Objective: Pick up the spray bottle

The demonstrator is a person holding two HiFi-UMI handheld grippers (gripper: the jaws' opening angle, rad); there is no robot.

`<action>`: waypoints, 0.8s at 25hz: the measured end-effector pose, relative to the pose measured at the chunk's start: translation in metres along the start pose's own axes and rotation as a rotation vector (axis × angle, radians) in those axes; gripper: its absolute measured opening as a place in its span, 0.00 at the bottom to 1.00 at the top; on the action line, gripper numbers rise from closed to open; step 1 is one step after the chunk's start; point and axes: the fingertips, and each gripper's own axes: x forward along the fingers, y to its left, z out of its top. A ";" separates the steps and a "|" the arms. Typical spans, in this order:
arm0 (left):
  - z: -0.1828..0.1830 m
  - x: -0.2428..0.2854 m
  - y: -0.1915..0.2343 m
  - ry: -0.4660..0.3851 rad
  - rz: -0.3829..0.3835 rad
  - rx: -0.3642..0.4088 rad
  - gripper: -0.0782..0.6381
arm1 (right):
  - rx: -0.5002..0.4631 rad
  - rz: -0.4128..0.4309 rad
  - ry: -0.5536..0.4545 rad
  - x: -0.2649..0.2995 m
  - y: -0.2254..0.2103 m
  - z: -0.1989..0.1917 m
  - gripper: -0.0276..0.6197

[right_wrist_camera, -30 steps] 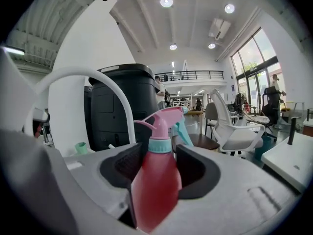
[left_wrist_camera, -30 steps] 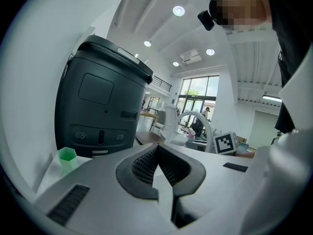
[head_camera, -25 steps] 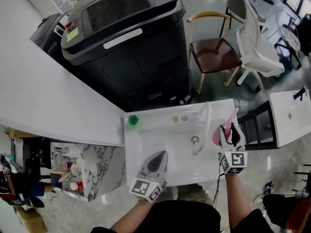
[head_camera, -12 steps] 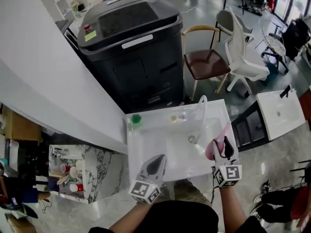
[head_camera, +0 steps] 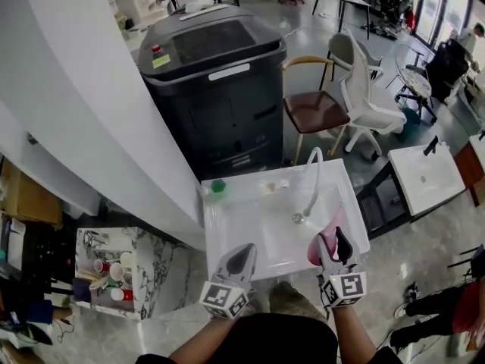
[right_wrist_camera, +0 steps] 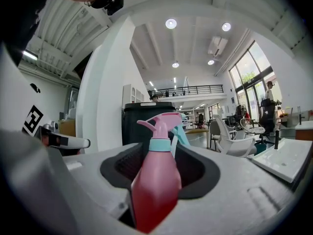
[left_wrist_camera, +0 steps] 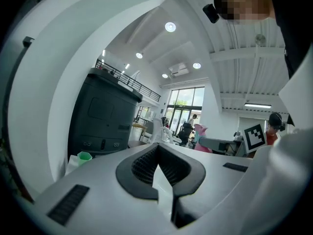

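The pink spray bottle with a pale teal collar stands upright between the jaws of my right gripper, held above the near right corner of the white sink. In the right gripper view the bottle fills the gap and both pads press on its body, so my right gripper is shut on it. My left gripper hovers at the sink's near edge, jaws together with nothing in them. The left gripper view shows my left gripper shut, and the pink bottle far to its right.
A white faucet arches over the basin, and a bottle with a green cap stands at the far left corner. Behind the sink is a large black machine, with chairs to the right. A second white sink lies further right.
Both grippers have drawn back toward the near edge of the sink and risen. The pink bottle travelled with the right gripper, away from the sink's right rim.
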 end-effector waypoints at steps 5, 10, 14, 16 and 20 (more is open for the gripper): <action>0.004 -0.026 0.001 -0.017 -0.006 0.001 0.13 | 0.011 0.038 -0.008 -0.013 0.044 0.002 0.36; 0.008 -0.051 0.007 -0.028 0.001 0.009 0.13 | 0.004 0.083 -0.007 -0.021 0.089 -0.001 0.36; 0.009 -0.069 0.013 -0.037 0.013 0.010 0.13 | 0.002 0.120 -0.013 -0.024 0.120 -0.001 0.36; 0.010 -0.077 0.016 -0.042 0.020 0.011 0.13 | -0.003 0.137 -0.024 -0.024 0.133 0.001 0.36; 0.011 -0.094 0.021 -0.049 0.038 0.014 0.13 | -0.005 0.162 -0.056 -0.025 0.152 0.009 0.35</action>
